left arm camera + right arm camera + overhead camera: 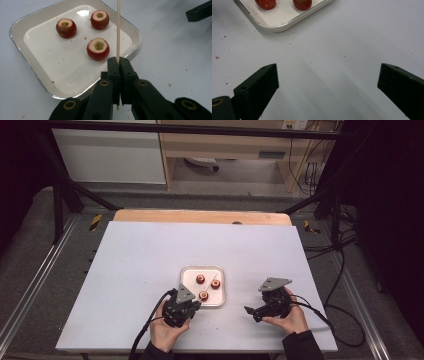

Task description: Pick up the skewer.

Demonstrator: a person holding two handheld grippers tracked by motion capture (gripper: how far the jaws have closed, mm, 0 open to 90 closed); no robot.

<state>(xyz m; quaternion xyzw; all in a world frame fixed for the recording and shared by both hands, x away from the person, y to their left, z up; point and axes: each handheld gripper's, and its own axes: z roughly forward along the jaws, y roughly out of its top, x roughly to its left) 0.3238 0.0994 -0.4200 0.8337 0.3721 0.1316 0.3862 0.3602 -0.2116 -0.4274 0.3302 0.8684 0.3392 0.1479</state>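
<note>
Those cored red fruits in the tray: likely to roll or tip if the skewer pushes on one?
Probably they scoot before they roll: each fruit sits on a flat-looking base, cored end up. The tray looks glossy, so sliding seems likely. The skewer in the left gripper is thin and may flex.

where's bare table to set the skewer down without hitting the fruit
The table is bare left of the tray and beyond it, and between the tray and the right gripper. It is crowded in the tray, around three cored fruits by the skewer.
</note>
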